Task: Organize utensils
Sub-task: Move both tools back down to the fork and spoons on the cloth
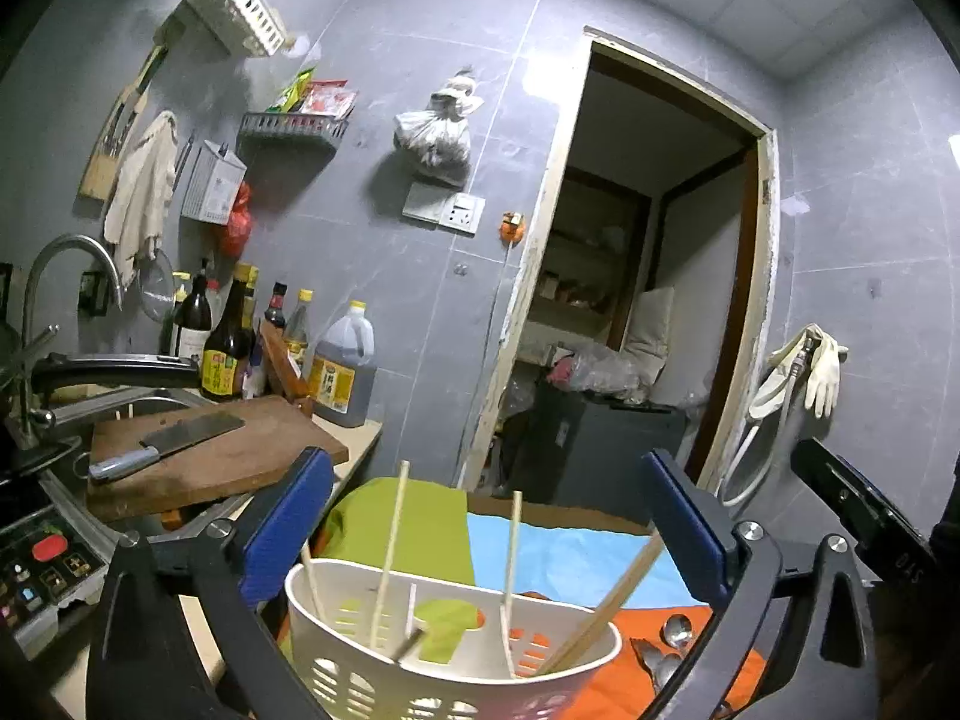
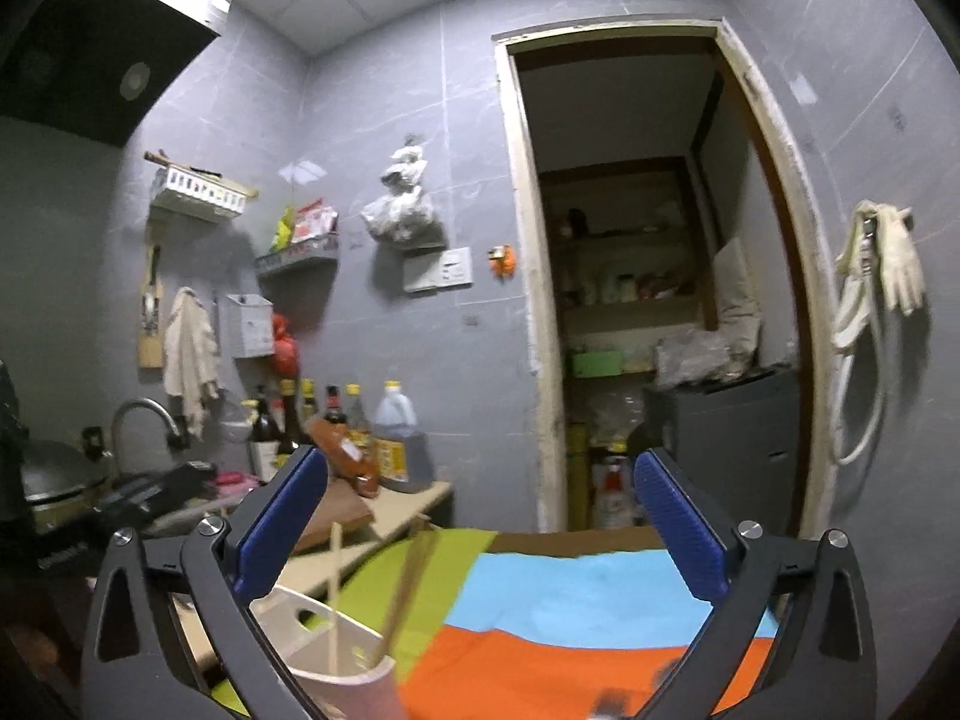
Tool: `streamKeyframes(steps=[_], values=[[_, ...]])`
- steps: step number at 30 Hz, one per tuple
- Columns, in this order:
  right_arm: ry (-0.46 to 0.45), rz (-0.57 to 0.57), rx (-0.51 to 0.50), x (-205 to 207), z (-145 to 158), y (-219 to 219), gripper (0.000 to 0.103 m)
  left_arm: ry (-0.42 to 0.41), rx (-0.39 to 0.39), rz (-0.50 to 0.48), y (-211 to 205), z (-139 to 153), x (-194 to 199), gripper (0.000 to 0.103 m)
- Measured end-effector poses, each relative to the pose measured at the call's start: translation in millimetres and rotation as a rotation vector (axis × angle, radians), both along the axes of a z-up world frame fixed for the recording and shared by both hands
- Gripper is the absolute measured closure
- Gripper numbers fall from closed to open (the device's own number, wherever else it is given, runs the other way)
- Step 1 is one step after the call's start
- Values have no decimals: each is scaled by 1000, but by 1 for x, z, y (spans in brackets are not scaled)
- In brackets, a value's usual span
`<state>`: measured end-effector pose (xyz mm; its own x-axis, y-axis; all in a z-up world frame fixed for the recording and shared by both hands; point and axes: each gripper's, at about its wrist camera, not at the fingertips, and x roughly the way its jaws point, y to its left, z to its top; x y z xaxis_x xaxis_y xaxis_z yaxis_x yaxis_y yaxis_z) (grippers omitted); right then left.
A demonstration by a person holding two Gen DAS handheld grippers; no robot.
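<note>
A white perforated utensil caddy (image 1: 360, 687) stands low in the left wrist view, on a green, blue and orange mat (image 1: 576, 552). Two pale chopsticks (image 1: 393, 552) and a wooden chopstick (image 1: 606, 606) lean upright inside it. Metal spoons (image 1: 672, 642) lie on the orange part to its right. My left gripper (image 1: 489, 519) is open just above and behind the caddy, with nothing pressed between its blue pads. In the right wrist view my right gripper (image 2: 480, 522) is open and empty over the mat (image 2: 576, 594); the caddy (image 2: 282, 606) with chopsticks (image 2: 336, 588) sits at its lower left.
A wooden cutting board (image 1: 240, 468) carrying a cleaver (image 1: 180, 441) lies left of the mat, beside a sink tap (image 1: 66, 276). Sauce bottles (image 1: 342, 372) line the wall. A cooker panel (image 1: 42, 564) is at far left. A doorway (image 1: 630, 300) opens behind the mat.
</note>
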<state>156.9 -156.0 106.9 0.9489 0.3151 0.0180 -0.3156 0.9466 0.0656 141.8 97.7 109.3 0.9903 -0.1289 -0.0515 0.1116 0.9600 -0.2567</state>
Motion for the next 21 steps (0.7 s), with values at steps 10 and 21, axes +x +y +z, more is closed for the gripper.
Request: streamKeyframes(steps=[10, 21], values=[[79, -87, -57, -25, -8, -47, 0, 52, 40, -99, -53, -16, -12, 2], [206, -175, -101, -32, -39, -91, 0, 148, 151, -199, -108, -47, -10, 2]])
